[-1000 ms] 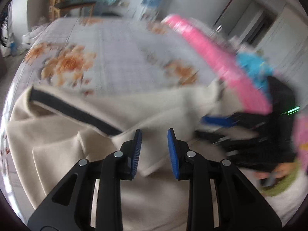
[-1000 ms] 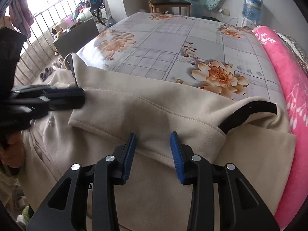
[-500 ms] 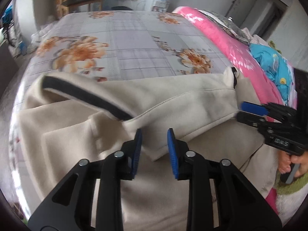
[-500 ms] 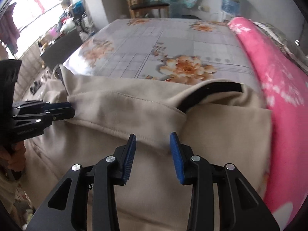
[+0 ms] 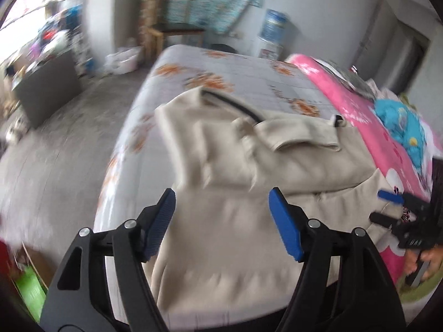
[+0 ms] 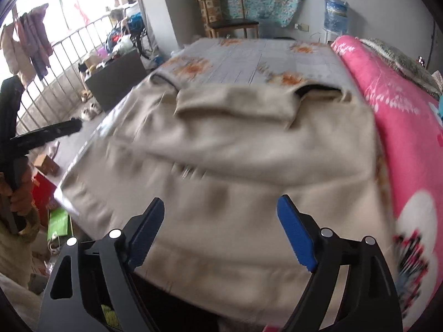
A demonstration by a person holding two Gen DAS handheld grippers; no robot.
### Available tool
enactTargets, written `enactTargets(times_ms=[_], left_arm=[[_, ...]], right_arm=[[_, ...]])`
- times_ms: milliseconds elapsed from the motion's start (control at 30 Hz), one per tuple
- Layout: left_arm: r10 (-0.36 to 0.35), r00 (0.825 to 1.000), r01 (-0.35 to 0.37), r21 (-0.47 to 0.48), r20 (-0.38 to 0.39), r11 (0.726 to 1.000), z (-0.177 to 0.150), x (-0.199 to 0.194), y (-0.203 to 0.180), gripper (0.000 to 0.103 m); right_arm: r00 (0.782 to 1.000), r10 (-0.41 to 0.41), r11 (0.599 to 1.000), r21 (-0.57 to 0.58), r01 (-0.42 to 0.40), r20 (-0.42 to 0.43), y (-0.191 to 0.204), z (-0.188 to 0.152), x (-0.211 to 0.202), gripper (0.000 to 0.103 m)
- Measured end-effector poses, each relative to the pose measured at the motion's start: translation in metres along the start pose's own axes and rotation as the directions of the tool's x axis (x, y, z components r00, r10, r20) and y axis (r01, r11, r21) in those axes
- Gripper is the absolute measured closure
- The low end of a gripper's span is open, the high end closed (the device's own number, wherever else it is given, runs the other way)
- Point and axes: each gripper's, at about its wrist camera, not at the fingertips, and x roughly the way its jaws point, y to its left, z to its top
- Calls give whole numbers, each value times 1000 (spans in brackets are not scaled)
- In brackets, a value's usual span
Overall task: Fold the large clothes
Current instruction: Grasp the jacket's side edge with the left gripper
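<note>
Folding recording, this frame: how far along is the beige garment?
Done: a sleeve lies folded across the beige garment near its collar end, spread on the floral bed. In hand: nothing; the left gripper and right gripper are both open above the near hem. Left: folding the body lengthwise.

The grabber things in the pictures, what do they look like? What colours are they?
The left gripper and the right gripper look alike: black plastic arms with cut-out holes and round silver pivot pins. Each finger ends in a bright blue ribbed pad. No cables or sleeves show. In the left wrist view, the other gripper's body carries small white lettering, too blurred to read.
</note>
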Motion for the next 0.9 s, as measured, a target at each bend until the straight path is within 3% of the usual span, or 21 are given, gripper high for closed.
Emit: enactTargets(times_ms=[200, 300, 533, 633, 767, 833, 900], left_arm=[[58, 998, -57, -45, 29, 997, -45, -9, 20, 38], [54, 999, -54, -64, 3, 997, -52, -1, 30, 53], [30, 1000, -29, -96, 9, 995, -46, 17, 41, 68], [33, 999, -30, -86, 24, 996, -36, 27, 45, 68], [30, 999, -31, -70, -23, 997, -24, 51, 50, 71], [-11, 1000, 10, -56, -3, 998, -21, 46, 47, 78], [-75, 997, 76, -38, 36, 996, -19, 35, 41, 79]], right_arm=[[998, -45, 999, 20, 46, -38, 10, -27, 27, 21], [999, -19, 998, 55, 21, -38, 4, -27, 27, 20], [998, -35, 998, 49, 38, -47, 8, -26, 31, 18], [998, -37, 998, 52, 40, -46, 9, -26, 31, 17], [998, -45, 997, 53, 48, -50, 10, -25, 32, 17], [998, -46, 997, 55, 49, -51, 9, -25, 32, 17], [998, -48, 997, 58, 50, -49, 9, -25, 32, 17]])
